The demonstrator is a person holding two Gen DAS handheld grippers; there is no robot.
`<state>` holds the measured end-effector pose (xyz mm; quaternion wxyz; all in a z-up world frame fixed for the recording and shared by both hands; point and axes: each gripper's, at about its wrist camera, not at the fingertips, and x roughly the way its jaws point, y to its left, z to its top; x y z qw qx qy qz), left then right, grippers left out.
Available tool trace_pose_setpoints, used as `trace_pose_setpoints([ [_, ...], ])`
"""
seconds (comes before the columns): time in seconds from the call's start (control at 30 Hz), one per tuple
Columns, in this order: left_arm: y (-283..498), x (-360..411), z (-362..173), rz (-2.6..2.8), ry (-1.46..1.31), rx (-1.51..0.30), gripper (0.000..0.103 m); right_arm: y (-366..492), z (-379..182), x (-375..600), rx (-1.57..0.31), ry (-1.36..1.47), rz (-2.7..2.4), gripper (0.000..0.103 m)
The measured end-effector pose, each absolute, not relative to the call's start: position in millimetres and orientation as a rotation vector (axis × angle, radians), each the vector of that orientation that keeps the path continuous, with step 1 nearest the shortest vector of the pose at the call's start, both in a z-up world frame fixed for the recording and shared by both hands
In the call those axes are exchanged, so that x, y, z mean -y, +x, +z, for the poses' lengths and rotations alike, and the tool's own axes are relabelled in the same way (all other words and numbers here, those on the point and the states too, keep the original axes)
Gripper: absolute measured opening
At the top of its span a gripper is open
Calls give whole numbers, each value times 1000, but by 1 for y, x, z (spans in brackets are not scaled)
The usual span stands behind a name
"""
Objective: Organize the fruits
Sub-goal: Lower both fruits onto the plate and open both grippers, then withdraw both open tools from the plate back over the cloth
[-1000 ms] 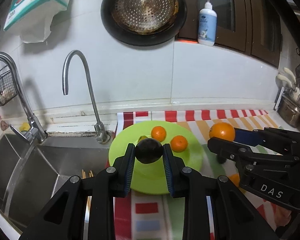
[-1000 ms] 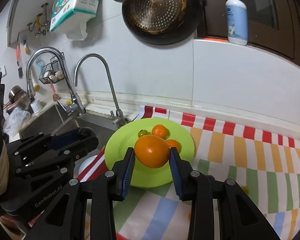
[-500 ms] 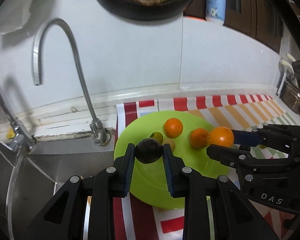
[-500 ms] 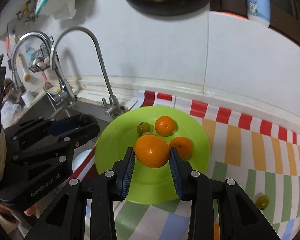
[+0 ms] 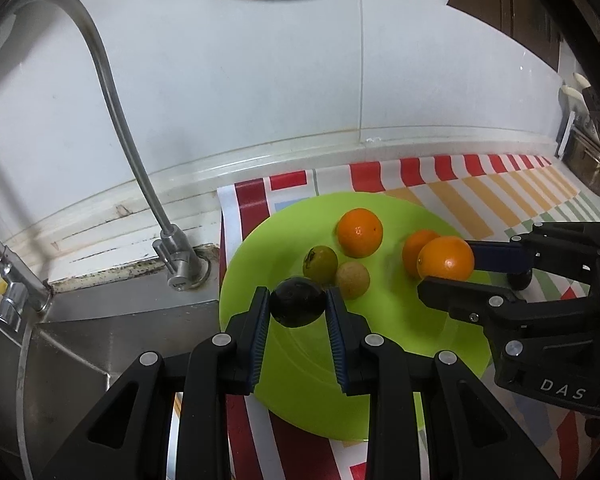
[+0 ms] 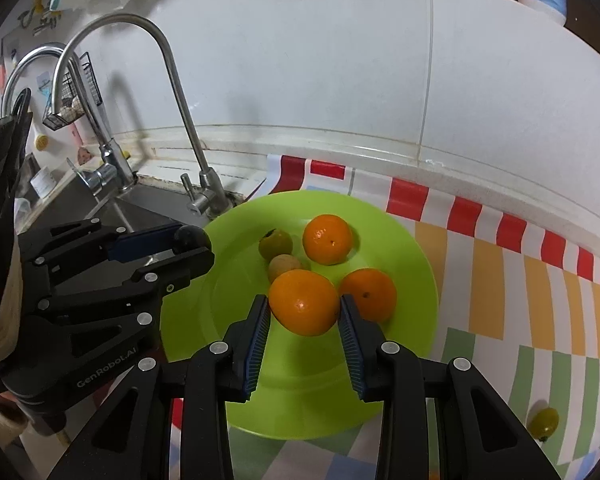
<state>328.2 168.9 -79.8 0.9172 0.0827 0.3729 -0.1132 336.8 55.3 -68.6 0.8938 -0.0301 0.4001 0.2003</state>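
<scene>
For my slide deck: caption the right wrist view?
Right tongs grip a round orange above a lime-green plate holding four small fruits.

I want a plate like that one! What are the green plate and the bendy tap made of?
The green plate looks like plastic: one bright, even colour with a soft, dull sheen, though glazed melamine would look alike. The tap looks like brushed steel: silver-grey, with long pale highlights along its curved pipe.

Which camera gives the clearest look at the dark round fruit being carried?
The left wrist view: the dark round fruit sits centred between the left hand-held gripper's fingers, over the green plate. The right wrist view shows only a sliver of it past the gripper's fingertips.
</scene>
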Motion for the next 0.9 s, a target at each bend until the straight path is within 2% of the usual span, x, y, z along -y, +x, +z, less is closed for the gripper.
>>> trace_pose_setpoints([
  [0.03,329,-169,-80,-234,173,-772,29,338,-69,-55,-834,-59,414,36],
  [0.13,329,-169,-81,-229,182,-778,43,340,-71,-53,-848,-42,415,39],
  [0.17,327,-169,-80,-228,180,-777,44,340,-70,-52,-844,-39,412,43],
  [0.3,316,-170,-73,-198,171,-780,44,331,-62,-47,-819,-40,406,44],
  [0.43,297,-168,-58,-167,150,-764,53,318,-51,-39,-788,-45,403,44],
  [0.7,256,-159,-23,-127,92,-715,59,285,-25,-18,-731,-17,419,44],
  [0.8,238,-153,-8,-100,80,-677,61,270,-15,-9,-699,-18,425,53],
  [0.9,222,-148,2,-91,48,-644,65,256,-7,2,-671,-26,422,53],
])
